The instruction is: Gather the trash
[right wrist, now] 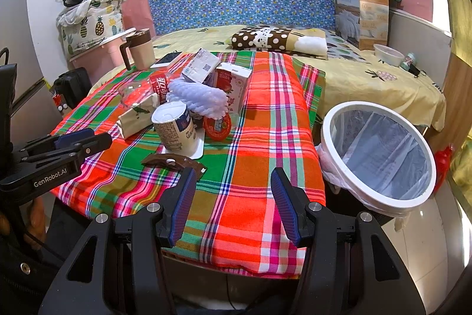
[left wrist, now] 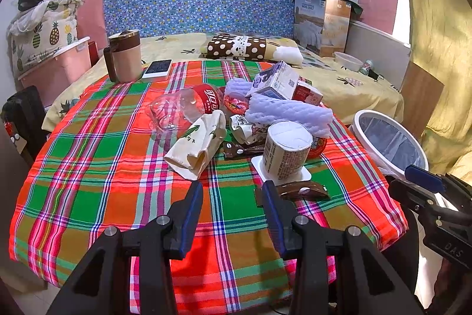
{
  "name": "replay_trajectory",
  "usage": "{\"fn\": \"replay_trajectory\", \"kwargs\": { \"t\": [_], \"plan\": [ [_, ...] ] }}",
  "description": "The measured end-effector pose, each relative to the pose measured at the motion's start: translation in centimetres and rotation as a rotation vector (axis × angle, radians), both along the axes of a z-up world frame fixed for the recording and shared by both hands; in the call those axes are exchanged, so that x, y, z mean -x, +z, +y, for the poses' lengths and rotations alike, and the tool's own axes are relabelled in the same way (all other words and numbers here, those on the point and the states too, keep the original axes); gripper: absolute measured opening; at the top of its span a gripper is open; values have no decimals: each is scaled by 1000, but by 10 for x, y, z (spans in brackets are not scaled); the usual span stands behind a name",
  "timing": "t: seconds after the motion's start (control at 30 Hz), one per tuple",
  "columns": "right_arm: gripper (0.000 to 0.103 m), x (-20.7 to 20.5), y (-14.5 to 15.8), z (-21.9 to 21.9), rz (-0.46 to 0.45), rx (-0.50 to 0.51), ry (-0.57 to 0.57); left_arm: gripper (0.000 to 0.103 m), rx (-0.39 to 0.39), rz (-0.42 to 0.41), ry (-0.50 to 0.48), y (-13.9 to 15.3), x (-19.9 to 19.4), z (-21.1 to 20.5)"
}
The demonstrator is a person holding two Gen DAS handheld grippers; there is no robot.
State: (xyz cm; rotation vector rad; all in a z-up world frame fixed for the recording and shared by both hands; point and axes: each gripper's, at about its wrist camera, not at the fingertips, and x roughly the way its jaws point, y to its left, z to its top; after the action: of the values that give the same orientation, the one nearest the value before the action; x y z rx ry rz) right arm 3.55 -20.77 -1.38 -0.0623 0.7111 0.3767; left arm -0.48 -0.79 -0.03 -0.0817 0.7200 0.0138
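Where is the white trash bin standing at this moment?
The white trash bin stands on the floor off the right edge of the plaid table, in front of the bed; it appears at right in both wrist views.

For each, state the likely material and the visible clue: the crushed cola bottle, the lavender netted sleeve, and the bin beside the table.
Crushed cola bottle: clear thin plastic, glossy and dented.
Lavender netted sleeve: probably soft foam, matte, ribbed.
Bin: smooth white plastic rim, lined with a translucent film bag.
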Motion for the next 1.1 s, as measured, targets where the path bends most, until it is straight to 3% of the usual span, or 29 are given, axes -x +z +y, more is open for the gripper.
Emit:
{"fn": "replay_trajectory", "kwargs": {
  "t": [1.1],
  "plan": [
    [55, -1, 1, -1, -1, 0, -2, 41, 7, 0, -11, 2, -2, 1]
  ]
}}
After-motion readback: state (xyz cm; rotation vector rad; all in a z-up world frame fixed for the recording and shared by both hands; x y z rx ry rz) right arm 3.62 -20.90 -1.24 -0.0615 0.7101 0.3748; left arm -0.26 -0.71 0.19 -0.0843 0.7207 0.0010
